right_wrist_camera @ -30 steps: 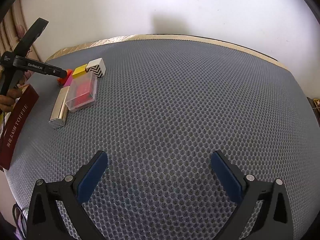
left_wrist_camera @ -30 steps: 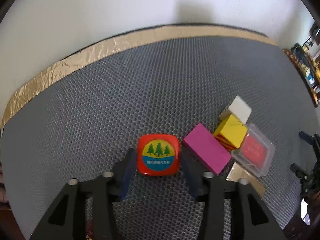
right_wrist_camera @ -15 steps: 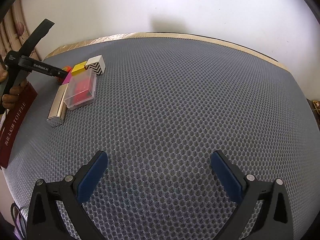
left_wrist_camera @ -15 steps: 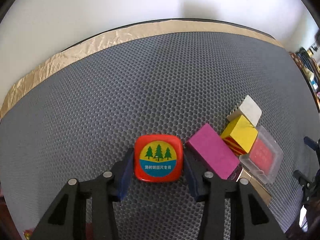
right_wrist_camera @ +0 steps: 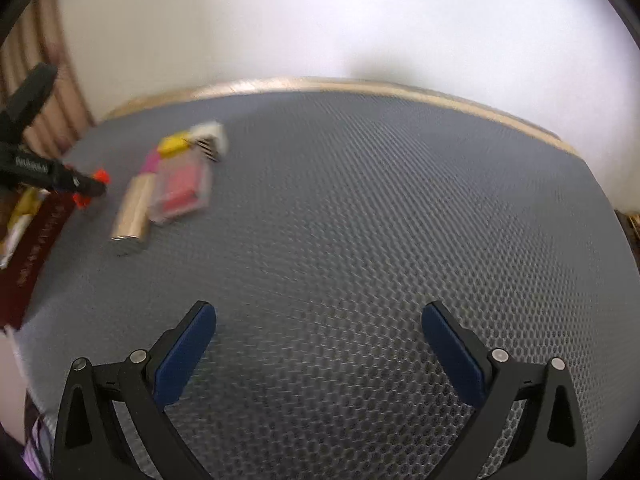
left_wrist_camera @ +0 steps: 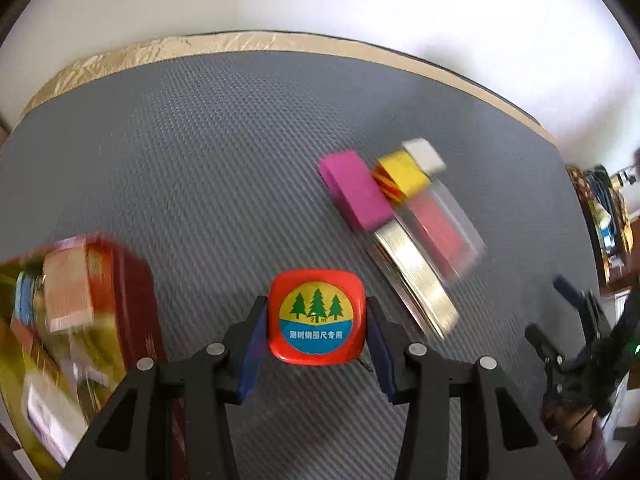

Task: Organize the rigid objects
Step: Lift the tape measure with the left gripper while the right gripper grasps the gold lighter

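Note:
My left gripper (left_wrist_camera: 316, 320) is shut on a red square tape measure (left_wrist_camera: 316, 316) with a tree label, held over the grey mat; it shows small in the right wrist view (right_wrist_camera: 90, 188). Ahead right lie a magenta block (left_wrist_camera: 356, 192), a yellow striped block (left_wrist_camera: 400, 178), a white block (left_wrist_camera: 425, 156), a clear case with a red insert (left_wrist_camera: 440, 232) and a gold metal bar (left_wrist_camera: 416, 280), packed side by side. The same group shows in the right wrist view around the clear case (right_wrist_camera: 182, 192). My right gripper (right_wrist_camera: 318, 332) is open and empty over bare mat.
A dark red box with mixed items (left_wrist_camera: 80, 320) stands at the mat's left edge, also in the right wrist view (right_wrist_camera: 36, 248). The grey honeycomb mat (right_wrist_camera: 380, 220) has a gold-taped far edge (left_wrist_camera: 240, 42) against a white wall. Cluttered shelves (left_wrist_camera: 608, 216) stand at right.
My left gripper closed on the red tape measure and carried it back and left, away from the block group, toward the red box. The right gripper barely moved and stayed open.

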